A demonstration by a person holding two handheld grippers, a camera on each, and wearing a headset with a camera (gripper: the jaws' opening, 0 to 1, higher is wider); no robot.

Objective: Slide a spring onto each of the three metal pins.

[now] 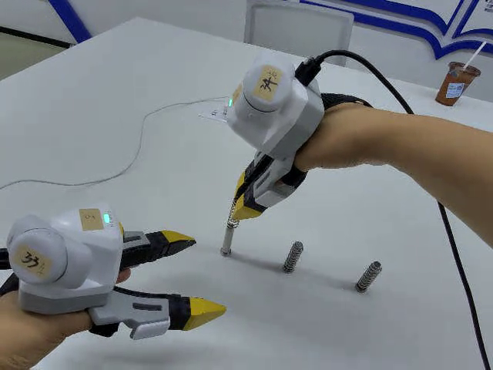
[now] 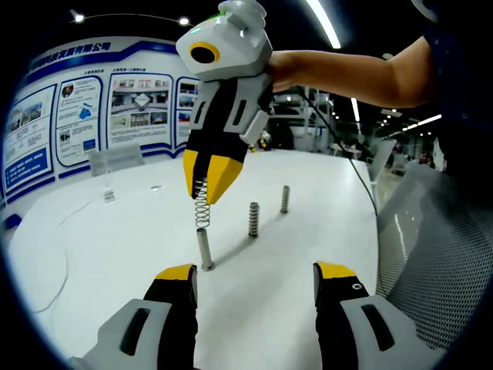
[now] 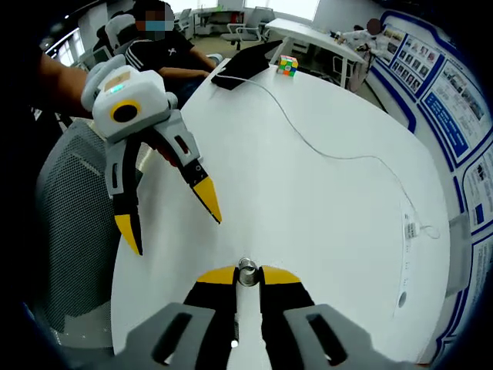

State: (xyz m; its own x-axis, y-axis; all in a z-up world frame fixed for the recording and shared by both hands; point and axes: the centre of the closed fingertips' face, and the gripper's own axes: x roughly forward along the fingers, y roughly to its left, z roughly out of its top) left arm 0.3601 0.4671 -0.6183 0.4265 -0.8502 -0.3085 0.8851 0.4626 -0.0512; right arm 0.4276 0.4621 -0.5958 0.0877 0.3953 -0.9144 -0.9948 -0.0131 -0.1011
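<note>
My right gripper [image 1: 243, 206] is shut on a thin spring [image 1: 232, 210] and holds it upright over a bare metal pin [image 1: 227, 239]; the spring's lower end sits at the pin's top. From the left gripper view the same spring [image 2: 202, 204] hangs from the right gripper [image 2: 208, 189] above the pin [image 2: 205, 250]. Two more pins, each wearing a spring [image 1: 293, 257] [image 1: 369, 277], stand to the right. My left gripper [image 1: 202, 276] is open with nothing in it, near the front left. In the right gripper view the spring [image 3: 246, 271] shows end-on between the shut jaws.
A thin grey cable [image 1: 139, 150] runs across the white table [image 1: 100, 100]. A drink cup [image 1: 457, 82] stands at the far right edge, and a chair back [image 1: 296, 27] rises behind the table. A colour cube [image 3: 288, 65] and a dark flat device [image 3: 246, 62] lie farther off.
</note>
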